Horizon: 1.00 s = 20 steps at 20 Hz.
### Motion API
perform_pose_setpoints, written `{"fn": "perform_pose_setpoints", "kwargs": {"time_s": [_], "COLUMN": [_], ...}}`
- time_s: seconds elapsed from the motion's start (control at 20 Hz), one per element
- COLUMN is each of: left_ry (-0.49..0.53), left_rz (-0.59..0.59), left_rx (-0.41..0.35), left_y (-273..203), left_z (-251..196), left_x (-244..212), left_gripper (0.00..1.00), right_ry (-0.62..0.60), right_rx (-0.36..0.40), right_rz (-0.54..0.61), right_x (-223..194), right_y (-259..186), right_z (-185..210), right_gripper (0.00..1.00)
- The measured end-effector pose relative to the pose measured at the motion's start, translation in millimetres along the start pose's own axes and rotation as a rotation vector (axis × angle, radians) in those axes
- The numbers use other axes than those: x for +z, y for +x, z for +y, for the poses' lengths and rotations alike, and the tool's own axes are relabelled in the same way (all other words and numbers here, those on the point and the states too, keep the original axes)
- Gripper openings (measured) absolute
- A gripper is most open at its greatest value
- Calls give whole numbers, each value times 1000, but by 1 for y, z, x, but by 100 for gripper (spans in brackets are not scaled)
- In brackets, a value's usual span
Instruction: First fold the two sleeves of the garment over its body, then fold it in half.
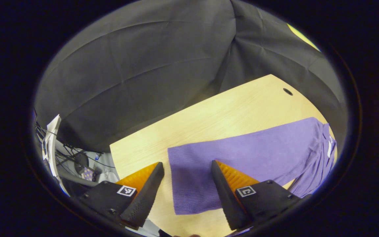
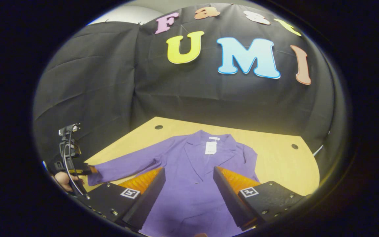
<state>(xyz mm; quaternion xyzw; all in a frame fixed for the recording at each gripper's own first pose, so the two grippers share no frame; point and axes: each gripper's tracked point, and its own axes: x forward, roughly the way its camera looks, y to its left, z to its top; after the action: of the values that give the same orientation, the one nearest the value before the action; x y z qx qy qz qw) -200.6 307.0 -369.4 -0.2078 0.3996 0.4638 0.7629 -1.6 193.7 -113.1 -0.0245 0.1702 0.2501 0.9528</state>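
A purple jacket [image 2: 192, 184] lies flat on the wooden table [image 2: 275, 164], collar at the far side with a white tag [image 2: 211, 147]. One sleeve [image 1: 242, 154] stretches out sideways across the table. My left gripper [image 1: 187, 164] is open at that sleeve's cuff [image 1: 189, 194], one finger on either side of it and neither pressing on the cloth. From the right gripper view, the left gripper [image 2: 77, 169] and the hand holding it sit at the sleeve's end. My right gripper [image 2: 188, 169] is open over the jacket's body. The other sleeve [image 2: 250, 161] lies along the jacket's side.
The table has small round holes [image 2: 158, 127] [image 2: 294, 146] near its far edge. Off the table's end, past the cuff, there are cables and stands [image 1: 77, 158] on the floor. Bare wood [image 1: 229, 112] lies between the sleeve and the black wall.
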Motion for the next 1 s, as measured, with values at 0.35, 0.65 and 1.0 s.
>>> {"fn": "perform_pose_setpoints", "kwargs": {"time_s": [0.35, 0.65, 1.0], "left_ry": [63, 76, -8], "left_rz": [-30, -17, -34], "left_rx": [-46, -141, -343], "left_y": [5, 2, -46], "left_z": [-36, -51, -86], "left_x": [0, 1, 15], "left_gripper": [31, 8, 7], "right_ry": [-6, 17, 25], "right_rx": [-11, -23, -40], "right_rz": [-2, -7, -7], "right_x": [-2, -3, -5], "right_y": [-2, -4, -6], "right_z": [-5, -11, -18], "right_gripper": [94, 94, 94]}}
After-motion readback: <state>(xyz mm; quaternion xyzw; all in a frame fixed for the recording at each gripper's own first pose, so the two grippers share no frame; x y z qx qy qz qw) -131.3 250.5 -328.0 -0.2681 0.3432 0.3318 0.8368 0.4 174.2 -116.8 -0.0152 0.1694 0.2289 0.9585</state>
